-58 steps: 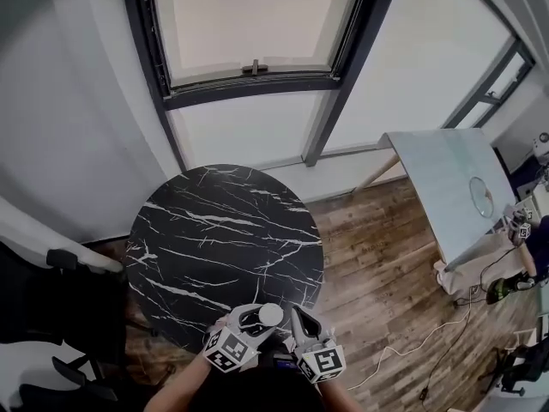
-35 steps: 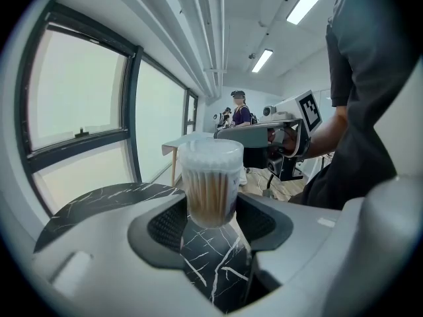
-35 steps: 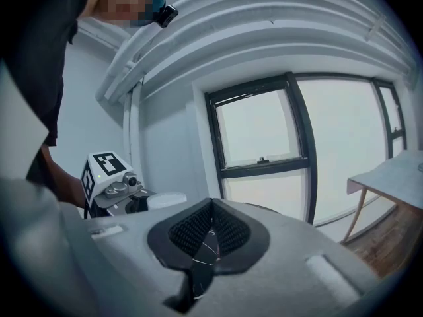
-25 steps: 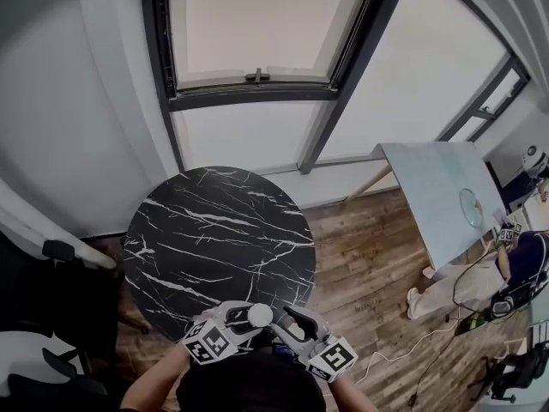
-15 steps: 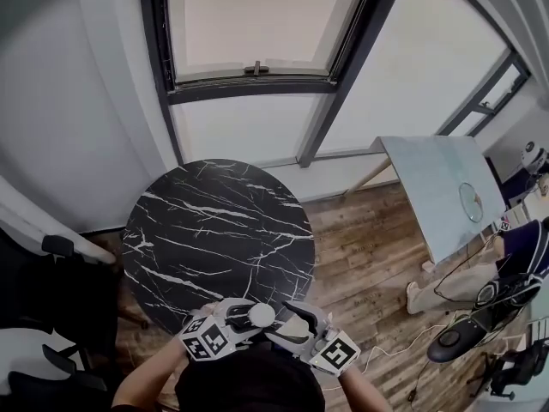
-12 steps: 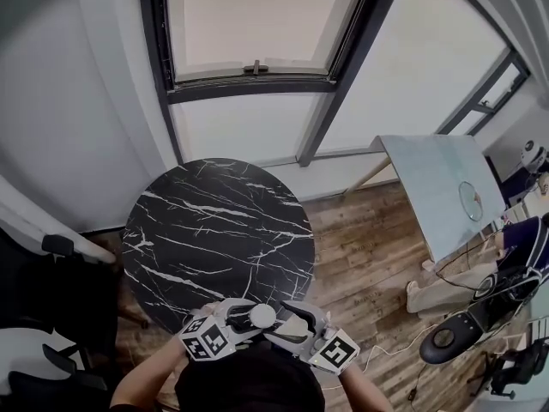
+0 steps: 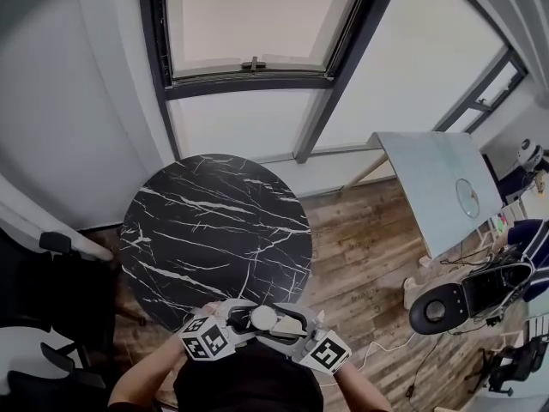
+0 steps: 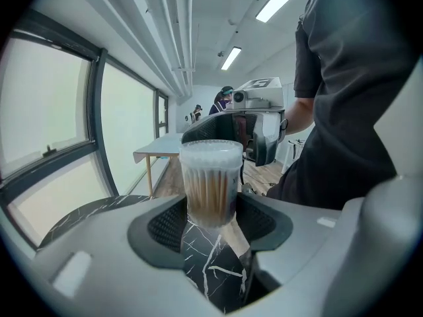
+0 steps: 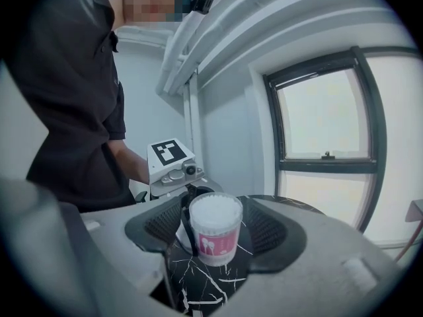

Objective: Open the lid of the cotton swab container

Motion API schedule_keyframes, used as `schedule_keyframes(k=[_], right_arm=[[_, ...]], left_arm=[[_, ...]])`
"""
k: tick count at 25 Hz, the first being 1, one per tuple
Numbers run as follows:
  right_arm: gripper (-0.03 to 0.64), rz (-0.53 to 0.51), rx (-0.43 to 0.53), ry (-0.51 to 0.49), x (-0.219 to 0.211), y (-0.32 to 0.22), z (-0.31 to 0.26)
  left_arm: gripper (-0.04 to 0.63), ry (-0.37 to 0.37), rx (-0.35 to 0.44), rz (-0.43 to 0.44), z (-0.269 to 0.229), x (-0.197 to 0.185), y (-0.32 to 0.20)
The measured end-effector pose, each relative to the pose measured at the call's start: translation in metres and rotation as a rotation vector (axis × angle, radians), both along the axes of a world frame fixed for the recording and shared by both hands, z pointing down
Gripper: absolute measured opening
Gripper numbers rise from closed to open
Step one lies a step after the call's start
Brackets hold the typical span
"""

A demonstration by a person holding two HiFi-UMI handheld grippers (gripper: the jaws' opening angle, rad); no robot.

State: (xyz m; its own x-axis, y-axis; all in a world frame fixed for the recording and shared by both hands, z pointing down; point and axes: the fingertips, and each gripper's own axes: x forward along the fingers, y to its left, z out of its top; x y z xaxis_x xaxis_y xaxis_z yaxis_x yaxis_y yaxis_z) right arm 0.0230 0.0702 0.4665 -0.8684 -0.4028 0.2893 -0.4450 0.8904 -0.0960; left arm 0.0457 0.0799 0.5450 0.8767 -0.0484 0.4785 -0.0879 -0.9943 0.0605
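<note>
The cotton swab container (image 8: 211, 180) is a clear round tub with a white lid and a pink label (image 9: 215, 243). My left gripper (image 8: 211, 218) is shut on its lower body and holds it upright over the near edge of the black marble table (image 7: 214, 230). The lid is on. My right gripper (image 9: 215, 235) faces it from the other side, jaws wide open round the tub with a gap on each side. In the head view the white lid (image 7: 262, 318) shows between the left gripper (image 7: 249, 318) and the right gripper (image 7: 280, 323).
A glass-topped table (image 7: 437, 187) stands on the wooden floor to the right, with a black office chair (image 7: 463, 299) near it. A dark chair (image 7: 51, 269) is at the left. Windows and a wall rise behind the round table.
My right gripper has swung round to lie more level against the container. The left gripper still holds the tub in place. A black office chair has rolled into view at the right.
</note>
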Motion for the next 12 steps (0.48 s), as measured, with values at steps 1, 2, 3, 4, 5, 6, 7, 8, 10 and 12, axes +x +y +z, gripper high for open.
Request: schedule_keyframes(k=[1,2,3,4,5,6,7,8,10,12], right_arm=[[0.298,0.006,-0.003,-0.002,0.0004,-0.0001,0.0003],[0.298,0.009,-0.007,0.001,0.0011,-0.0005,0.0012],[0.296,0.009,-0.012,0.005,0.0017,-0.0005,0.0023],[0.296,0.006,-0.015,0.009,0.0019,0.0,0.0033],[0.295,0.002,-0.017,0.012,0.002,0.0009,0.0041],[0.288,0.001,-0.021,0.013,0.002,0.0017,0.0045],[0.279,0.003,-0.026,0.012,0.0022,0.0025,0.0046],[0.273,0.005,-0.03,0.011,0.0025,0.0033,0.0047],[0.262,0.007,-0.033,0.011,0.003,0.0044,0.0051],[0.26,0.008,-0.03,0.007,0.0029,0.0045,0.0052]], left_arm=[[0.239,0.004,-0.001,0.005,-0.0001,0.0004,0.0014],[0.239,0.007,-0.001,0.009,-0.0002,0.001,0.0024],[0.239,0.008,0.0,0.012,-0.0005,0.0016,0.0033],[0.239,0.009,0.002,0.016,-0.0009,0.0022,0.0046],[0.239,0.009,0.004,0.022,-0.0015,0.0031,0.0061],[0.239,0.011,0.004,0.027,-0.0018,0.0042,0.0077],[0.239,0.014,0.003,0.033,-0.0019,0.0054,0.0091],[0.239,0.016,0.002,0.037,-0.002,0.0064,0.0099],[0.239,0.017,0.003,0.043,-0.002,0.007,0.0102],[0.239,0.016,0.004,0.049,-0.0018,0.0068,0.0104]])
